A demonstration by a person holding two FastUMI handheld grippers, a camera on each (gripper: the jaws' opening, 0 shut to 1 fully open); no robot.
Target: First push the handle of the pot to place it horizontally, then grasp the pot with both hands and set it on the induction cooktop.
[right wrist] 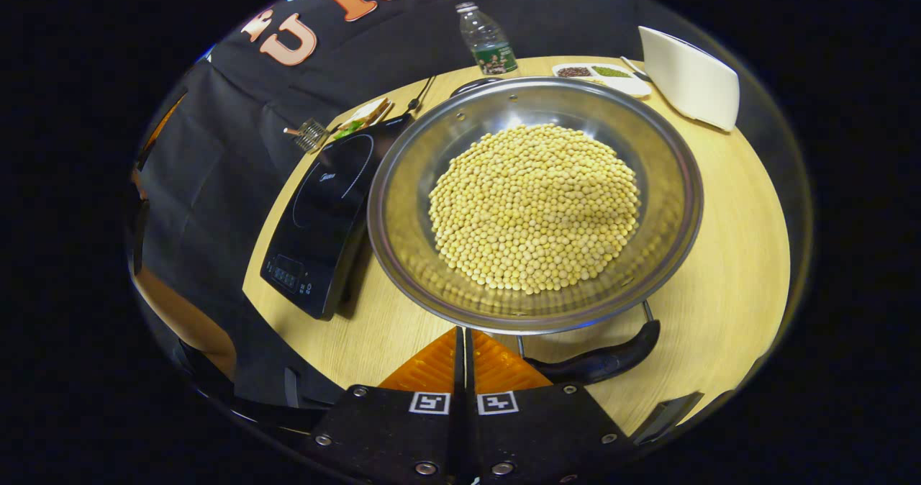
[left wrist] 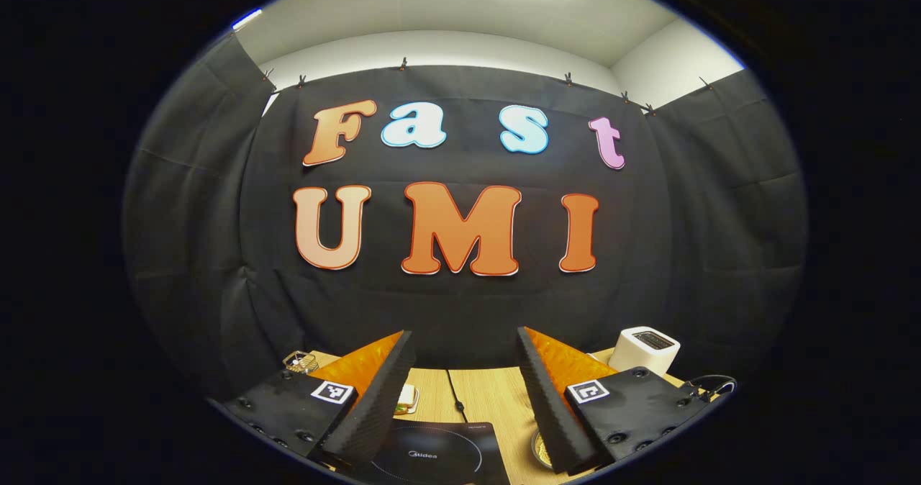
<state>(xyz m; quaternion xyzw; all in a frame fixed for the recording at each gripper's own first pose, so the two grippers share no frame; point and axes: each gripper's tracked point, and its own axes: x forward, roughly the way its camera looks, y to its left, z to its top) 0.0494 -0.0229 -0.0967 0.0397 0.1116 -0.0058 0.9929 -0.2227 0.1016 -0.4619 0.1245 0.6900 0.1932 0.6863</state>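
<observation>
Steel pot of beans sits beside the induction cooktop on my worktop; right tool closed at its rim, left tool open

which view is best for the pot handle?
Right gripper view: the pot sits centred, heaped with beans, and its dark handle curves below the near rim beside the right gripper. The left gripper view looks at the booth wall, catching the induction cooktop.
</observation>
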